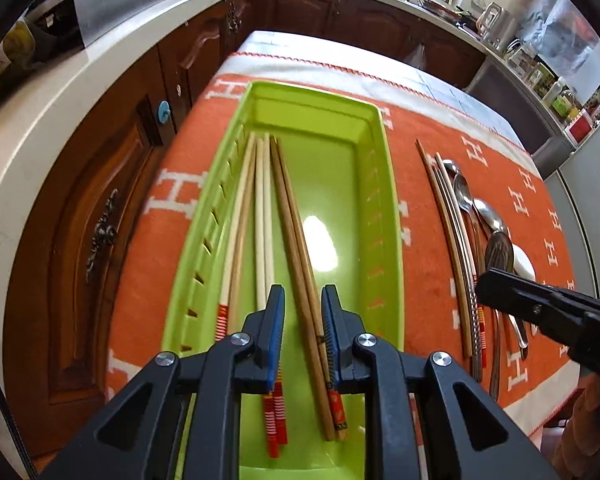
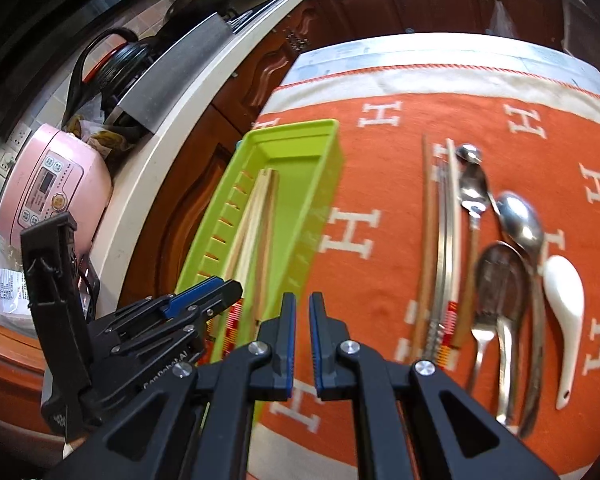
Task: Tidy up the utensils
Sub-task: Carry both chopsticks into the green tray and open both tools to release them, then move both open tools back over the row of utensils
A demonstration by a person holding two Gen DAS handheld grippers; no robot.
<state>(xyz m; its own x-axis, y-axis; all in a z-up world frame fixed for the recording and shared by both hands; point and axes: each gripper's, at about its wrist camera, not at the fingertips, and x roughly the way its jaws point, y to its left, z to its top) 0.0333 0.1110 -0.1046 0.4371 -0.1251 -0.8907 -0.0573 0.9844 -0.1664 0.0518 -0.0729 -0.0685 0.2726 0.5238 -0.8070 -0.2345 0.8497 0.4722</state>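
A green tray [image 1: 382, 200] lies lengthwise on an orange cloth [image 1: 428, 280] and holds several chopsticks. A brown pair [image 1: 296, 240] runs between the fingers of my left gripper [image 1: 303, 300]. Those jaws stand a little apart; the left pad is off the pair and the right pad is close beside it. Pale chopsticks [image 1: 260, 208] lie to their left. My right gripper [image 2: 302, 308] is shut with nothing between its pads, above the cloth beside the tray [image 2: 300, 126]. To its right lie more chopsticks [image 2: 426, 240], metal spoons [image 2: 520, 220], a fork [image 2: 482, 332] and a white ceramic spoon [image 2: 566, 300].
A pink rice cooker [image 2: 56, 188] and a black kettle [image 2: 112, 60] stand on the pale counter [image 1: 60, 100] left of the table. Dark wooden cabinets [image 1: 100, 220] run below it. A person's hand [image 1: 588, 420] holds the right gripper [image 1: 482, 284] over the loose utensils.
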